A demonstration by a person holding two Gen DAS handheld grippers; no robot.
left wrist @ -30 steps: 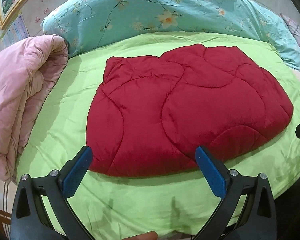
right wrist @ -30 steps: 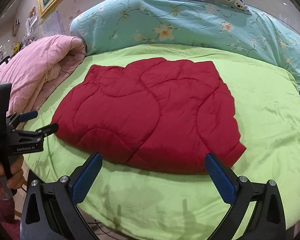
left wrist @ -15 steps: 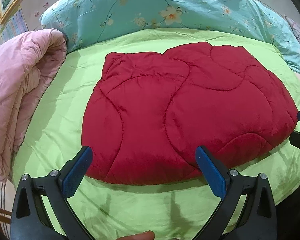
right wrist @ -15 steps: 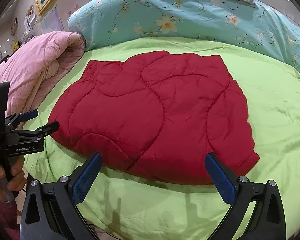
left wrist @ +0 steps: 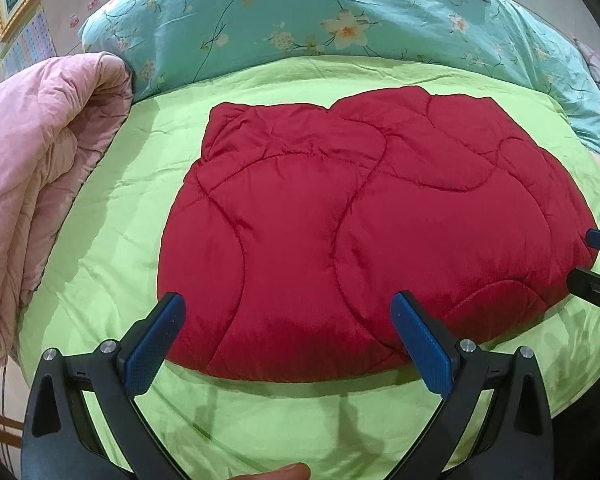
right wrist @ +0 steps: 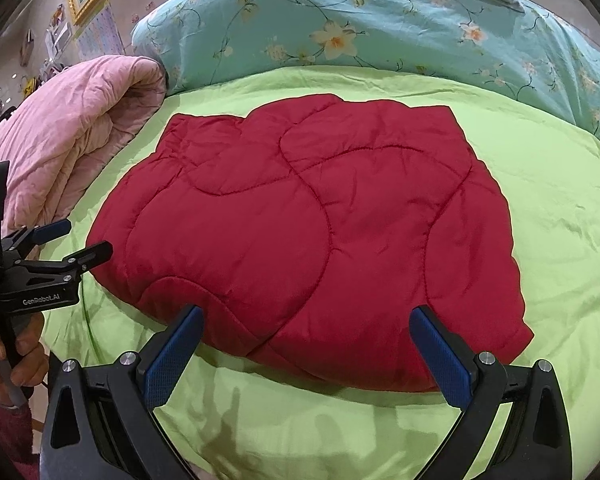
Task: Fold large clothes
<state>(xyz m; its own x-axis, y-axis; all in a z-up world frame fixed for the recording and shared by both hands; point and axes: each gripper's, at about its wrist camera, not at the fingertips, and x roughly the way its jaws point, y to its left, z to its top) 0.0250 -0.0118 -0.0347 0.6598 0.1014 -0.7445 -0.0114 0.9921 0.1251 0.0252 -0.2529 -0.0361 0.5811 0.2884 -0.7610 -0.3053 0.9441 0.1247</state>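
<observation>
Both hand-held grippers, left and right, nearer the folded red quilted garment on the green bed sheet, jaws spread wide, empty.

Bright, even indoor light from above; soft shadows fall on the green sheet near the lens. Sharp focus, strong fisheye bending, dark vignetted corners.

Each gripper is a black frame with two splayed arms ending in blue textured pads. Left gripper: silver round screw heads sit on both arms, triangular cut-outs near the base. Right gripper: same build. In the right wrist view, at 9 o'clock, the left gripper body carries white "GenRobot.AI" lettering; a dark red sleeve shows at 8 o'clock.
</observation>
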